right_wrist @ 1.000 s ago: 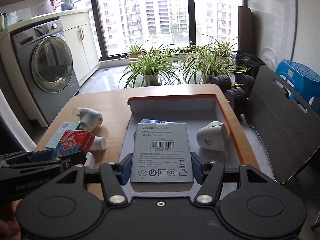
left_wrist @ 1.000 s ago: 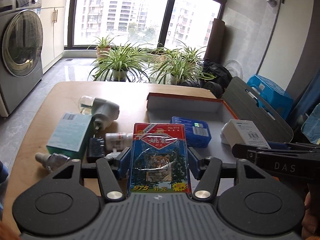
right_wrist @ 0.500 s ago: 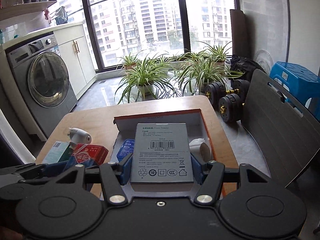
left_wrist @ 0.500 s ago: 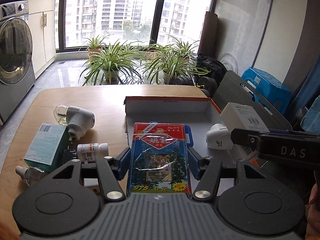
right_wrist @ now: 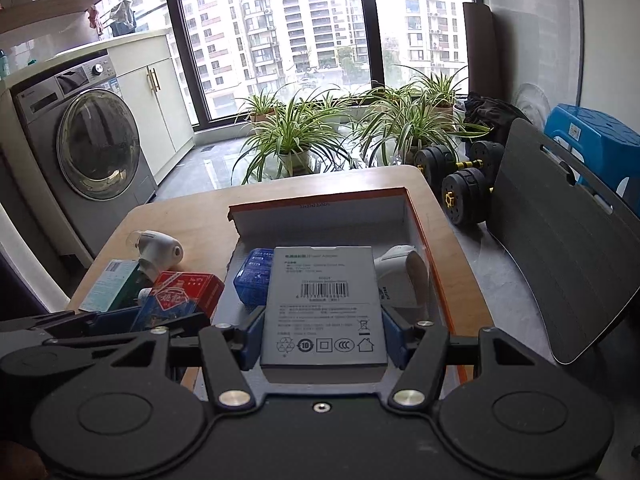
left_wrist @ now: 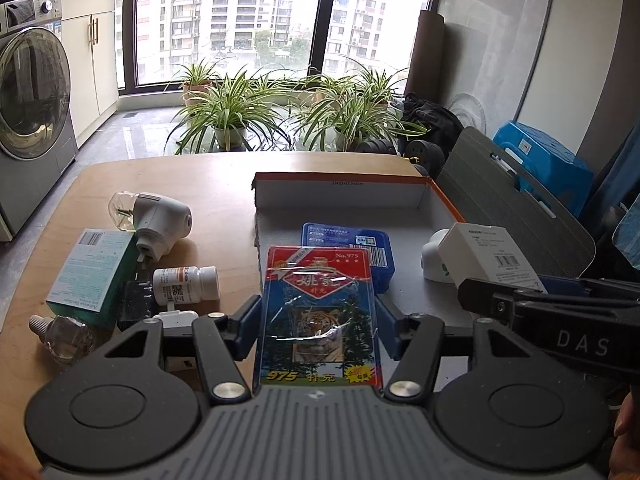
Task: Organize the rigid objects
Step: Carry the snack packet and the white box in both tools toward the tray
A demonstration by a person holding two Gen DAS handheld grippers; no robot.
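The left gripper (left_wrist: 318,326) squeezes a red and blue pack of playing cards (left_wrist: 319,312) with a tiger on it. The right gripper (right_wrist: 324,330) squeezes a flat grey cardboard box (right_wrist: 323,308). Both are held above the near end of the shallow white tray with orange edges (left_wrist: 340,200), where a blue plastic case (left_wrist: 362,246) lies.

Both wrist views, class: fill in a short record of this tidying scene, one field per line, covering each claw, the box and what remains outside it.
left claw: shut on playing-card pack
right claw: shut on grey adapter box
orange-rimmed box: open, on wooden table
inside it: blue case, white plug-in device
outside, on its left: pill bottle, teal carton, white vaporizer
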